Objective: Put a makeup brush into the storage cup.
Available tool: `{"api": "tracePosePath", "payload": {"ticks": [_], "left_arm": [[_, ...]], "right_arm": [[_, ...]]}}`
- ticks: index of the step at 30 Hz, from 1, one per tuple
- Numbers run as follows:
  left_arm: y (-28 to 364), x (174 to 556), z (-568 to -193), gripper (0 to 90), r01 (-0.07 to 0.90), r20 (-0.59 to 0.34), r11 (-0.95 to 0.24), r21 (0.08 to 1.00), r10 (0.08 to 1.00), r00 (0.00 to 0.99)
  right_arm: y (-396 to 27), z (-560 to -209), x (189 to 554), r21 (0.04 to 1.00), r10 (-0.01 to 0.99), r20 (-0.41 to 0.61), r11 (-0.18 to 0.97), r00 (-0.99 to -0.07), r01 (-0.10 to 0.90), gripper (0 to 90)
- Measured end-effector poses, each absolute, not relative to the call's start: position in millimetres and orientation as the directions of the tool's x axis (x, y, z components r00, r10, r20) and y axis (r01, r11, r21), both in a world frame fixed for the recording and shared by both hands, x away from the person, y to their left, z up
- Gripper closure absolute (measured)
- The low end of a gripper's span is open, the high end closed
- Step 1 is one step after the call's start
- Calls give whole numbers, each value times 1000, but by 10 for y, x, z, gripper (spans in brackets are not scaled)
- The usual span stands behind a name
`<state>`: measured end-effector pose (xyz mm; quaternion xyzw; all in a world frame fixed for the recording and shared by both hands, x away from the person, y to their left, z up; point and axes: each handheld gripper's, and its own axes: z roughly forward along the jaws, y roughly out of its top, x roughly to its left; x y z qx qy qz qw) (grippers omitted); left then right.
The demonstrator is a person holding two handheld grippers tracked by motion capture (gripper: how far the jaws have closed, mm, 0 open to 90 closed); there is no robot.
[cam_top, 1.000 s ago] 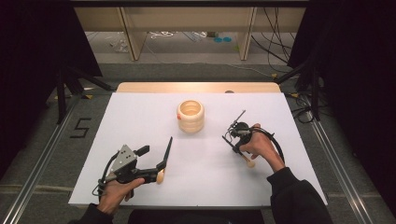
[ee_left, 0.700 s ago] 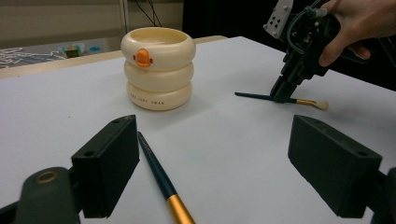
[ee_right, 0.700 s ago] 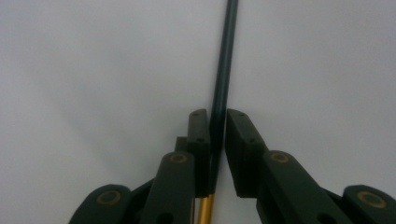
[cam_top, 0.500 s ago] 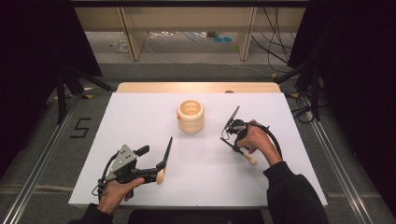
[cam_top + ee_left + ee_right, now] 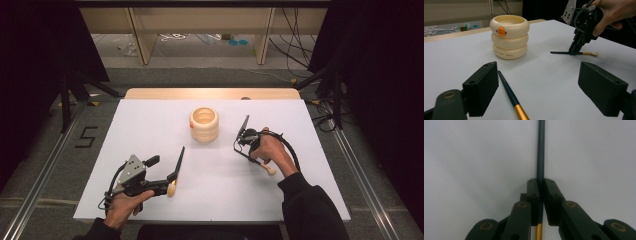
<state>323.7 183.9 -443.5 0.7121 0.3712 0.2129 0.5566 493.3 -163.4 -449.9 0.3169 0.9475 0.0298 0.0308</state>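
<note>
Brushes lie on a white table (image 5: pixel 150 125), one beside each gripper. In the high view, at lower left, the left gripper (image 5: pixel 176 170) rests with its jaws spread around a dark-handled left brush (image 5: pixel 176 170), cream bristles toward the bottom of the frame. At centre right, the right gripper (image 5: pixel 242 141) has just been closing its jaws, and they now pinch the right brush (image 5: pixel 245 127) on its dark handle. A cream ringed holder (image 5: pixel 204 124) stands at upper centre.

In the left gripper view, wide black jaws frame the left brush's teal handle and gold ferrule at lower centre (image 5: pixel 510 96); the holder, with an orange duck face (image 5: pixel 509 36), sits upper left.

In the right gripper view, the right brush's slim handle (image 5: pixel 540 150) runs straight up from the clamped jaws, gold ferrule below.

These brushes look light, stiff and slippery-smooth; the handle near the ferrule seems the safest hold, sparing the soft bristles.
</note>
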Motion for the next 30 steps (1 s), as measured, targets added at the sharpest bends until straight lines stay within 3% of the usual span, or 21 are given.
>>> {"api": "tracePosePath", "payload": {"ticks": [17,30], "left_arm": [[1844,3238,-4432,164,290,-111,-103,951,765,635],[1825,3234,-4436,164,302,-123,-95,949,768,628]], "right_arm": [[-1727,-4152,4890,287,577,-34,788,-816,545,835],[-1664,-3994,4775,367,529,-18,793,-849,486,835]]}}
